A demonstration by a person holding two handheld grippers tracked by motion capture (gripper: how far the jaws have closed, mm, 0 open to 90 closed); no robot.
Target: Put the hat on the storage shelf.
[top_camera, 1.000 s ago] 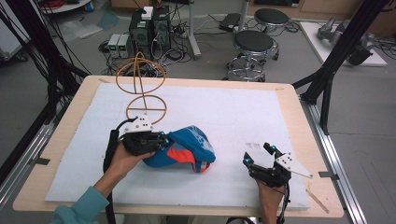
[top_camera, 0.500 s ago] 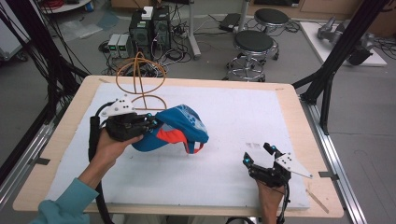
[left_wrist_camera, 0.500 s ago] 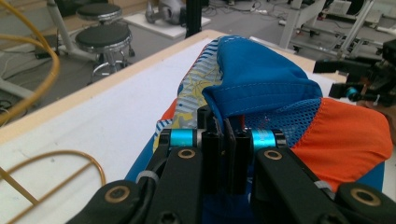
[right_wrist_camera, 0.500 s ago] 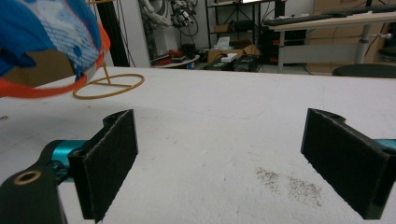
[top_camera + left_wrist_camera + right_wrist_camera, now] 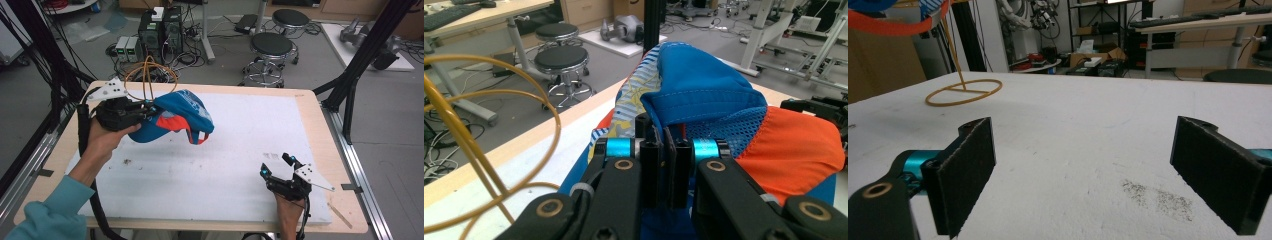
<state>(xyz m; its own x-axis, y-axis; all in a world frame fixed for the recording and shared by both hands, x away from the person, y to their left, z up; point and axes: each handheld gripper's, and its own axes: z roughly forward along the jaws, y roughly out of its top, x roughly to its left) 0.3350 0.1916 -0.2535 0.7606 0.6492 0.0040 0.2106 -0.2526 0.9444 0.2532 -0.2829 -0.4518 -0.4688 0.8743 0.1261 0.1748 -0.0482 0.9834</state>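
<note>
Two grippers are at work over the white-topped table (image 5: 235, 165): the left gripper (image 5: 150, 111) has its jaws pressed together on an edge of the blue and orange cap (image 5: 180, 117), which hangs in the air above the table's far left part, just beside a yellow wire stand (image 5: 147, 80). Well apart, the right gripper (image 5: 276, 167) rests low at the near right edge, jaws spread wide with nothing between them

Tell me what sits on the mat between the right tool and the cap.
Nothing solid: in the high view, the white mat between the right tool and the lifted cap is bare, apart from a faint dark smudge near the tool.
</note>
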